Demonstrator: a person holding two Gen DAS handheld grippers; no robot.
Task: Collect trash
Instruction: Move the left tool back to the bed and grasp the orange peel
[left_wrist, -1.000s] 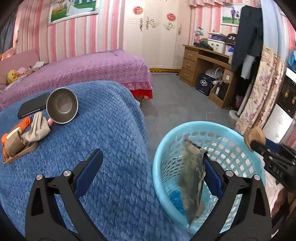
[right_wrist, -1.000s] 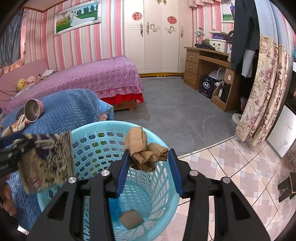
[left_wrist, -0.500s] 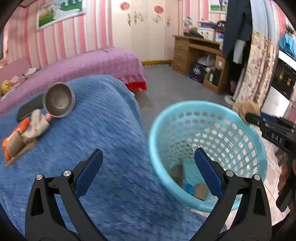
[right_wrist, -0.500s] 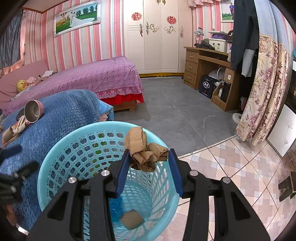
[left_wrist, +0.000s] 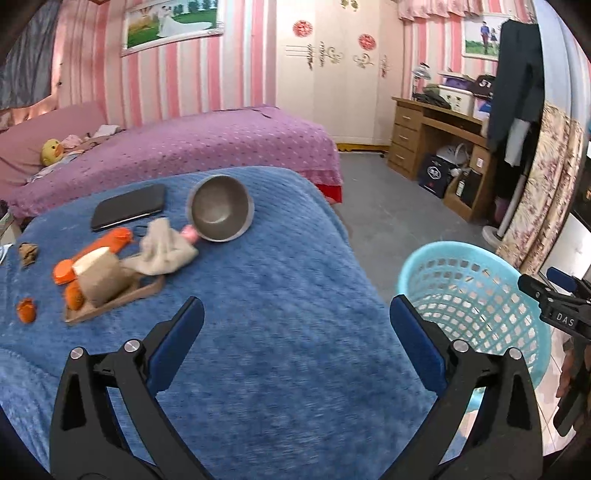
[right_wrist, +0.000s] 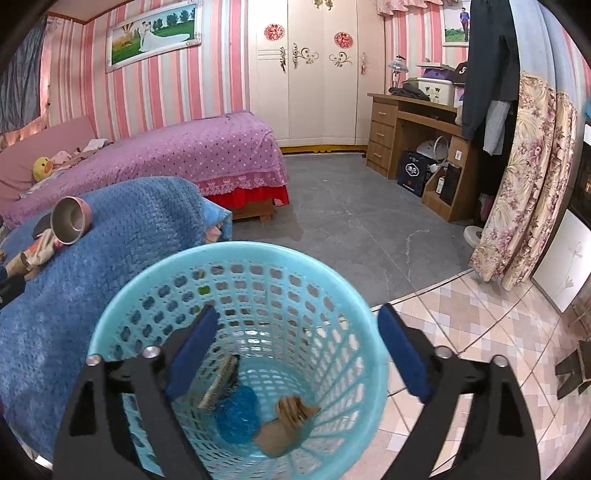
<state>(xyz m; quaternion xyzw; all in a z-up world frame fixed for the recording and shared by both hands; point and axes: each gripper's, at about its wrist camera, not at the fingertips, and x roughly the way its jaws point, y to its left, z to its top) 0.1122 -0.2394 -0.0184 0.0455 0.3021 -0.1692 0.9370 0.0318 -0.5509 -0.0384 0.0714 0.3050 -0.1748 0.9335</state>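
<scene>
A light blue plastic basket (right_wrist: 236, 254) stands on the floor beside the blue blanket (left_wrist: 280, 302). My right gripper (right_wrist: 295, 347) is open and empty right above it. Inside lie a crumpled brown paper (right_wrist: 291, 408), a blue wad (right_wrist: 236, 410) and a flat patterned wrapper (right_wrist: 219, 380). My left gripper (left_wrist: 295, 343) is open and empty above the blanket, with the basket (left_wrist: 476, 295) to its right. On the blanket lie orange peel scraps (left_wrist: 26, 310), a small brown crumpled scrap (left_wrist: 27, 251), and a beige cloth (left_wrist: 162, 247) by a brown tray (left_wrist: 110, 306).
A metal bowl (left_wrist: 221, 208) and a black phone (left_wrist: 129, 210) lie on the blanket. A purple bed (left_wrist: 184, 147) stands behind, a wooden desk (right_wrist: 413, 140) at the back right, floral curtains (right_wrist: 524, 177) on the right. Grey floor (right_wrist: 351, 229) lies between.
My left gripper dropped the patterned wrapper into the basket and swung left over the blanket. My right gripper opened and the crumpled brown paper fell into the basket.
</scene>
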